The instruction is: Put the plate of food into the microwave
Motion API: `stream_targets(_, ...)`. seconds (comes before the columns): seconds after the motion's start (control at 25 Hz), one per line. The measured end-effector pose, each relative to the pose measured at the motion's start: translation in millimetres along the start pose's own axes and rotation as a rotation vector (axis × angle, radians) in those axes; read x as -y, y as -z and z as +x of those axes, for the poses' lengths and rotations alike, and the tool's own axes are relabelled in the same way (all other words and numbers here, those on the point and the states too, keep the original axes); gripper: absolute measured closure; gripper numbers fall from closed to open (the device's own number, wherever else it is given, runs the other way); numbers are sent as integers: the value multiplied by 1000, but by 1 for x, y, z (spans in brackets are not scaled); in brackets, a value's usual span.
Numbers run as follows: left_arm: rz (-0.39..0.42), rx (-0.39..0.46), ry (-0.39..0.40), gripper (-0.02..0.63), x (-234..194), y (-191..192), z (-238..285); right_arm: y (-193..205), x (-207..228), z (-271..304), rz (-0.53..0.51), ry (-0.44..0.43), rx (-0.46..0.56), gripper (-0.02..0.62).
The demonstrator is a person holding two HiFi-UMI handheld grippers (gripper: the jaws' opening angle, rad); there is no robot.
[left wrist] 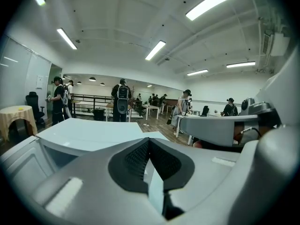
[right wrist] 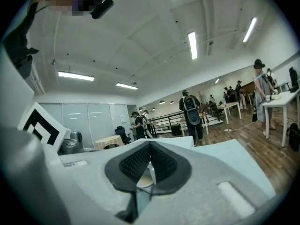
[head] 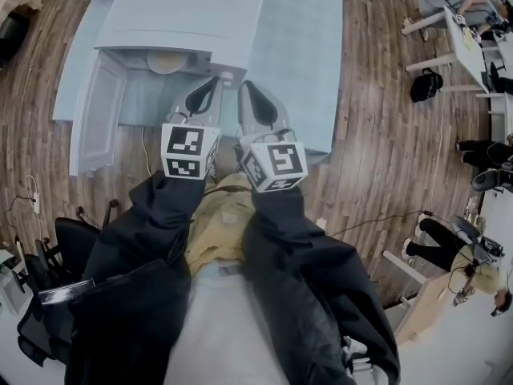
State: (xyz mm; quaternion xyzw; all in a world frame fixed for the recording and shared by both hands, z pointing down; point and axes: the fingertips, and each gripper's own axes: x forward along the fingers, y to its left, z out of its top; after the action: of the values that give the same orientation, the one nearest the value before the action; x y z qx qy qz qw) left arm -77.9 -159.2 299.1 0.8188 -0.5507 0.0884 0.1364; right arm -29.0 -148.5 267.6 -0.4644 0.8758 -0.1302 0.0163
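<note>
The white microwave [head: 188, 18] stands on a pale blue table [head: 309, 62], and its door [head: 94, 111] hangs open to the left. A plate of yellowish food [head: 166, 61] lies inside the cavity, partly hidden under the microwave's top. In the right gripper view a sliver of the plate [right wrist: 144, 179] shows through the gap below the pads. My left gripper [head: 211, 83] and right gripper [head: 247, 87] are side by side, raised in front of the microwave's opening. Both are shut with nothing between their pads. The left gripper [left wrist: 149, 142] and right gripper [right wrist: 150, 145] point nearly level across the room.
White tables [head: 473, 46] with seated people stand at the right, and a dark bag [head: 425, 85] sits on the wooden floor. A black office chair [head: 56, 295] is at the lower left. Cables [head: 377, 219] run over the floor. Several people [left wrist: 122, 100] stand farther off.
</note>
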Motion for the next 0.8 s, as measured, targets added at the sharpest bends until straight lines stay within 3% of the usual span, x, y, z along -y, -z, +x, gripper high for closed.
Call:
stream_targets(0.36, 60, 58, 35, 610, 22, -30, 23, -33, 29, 1, -113, 83, 51, 600)
stream_targets(0.8, 131, 127, 64, 609, 34, -56, 27, -58, 30, -1, -218, 126, 94, 604)
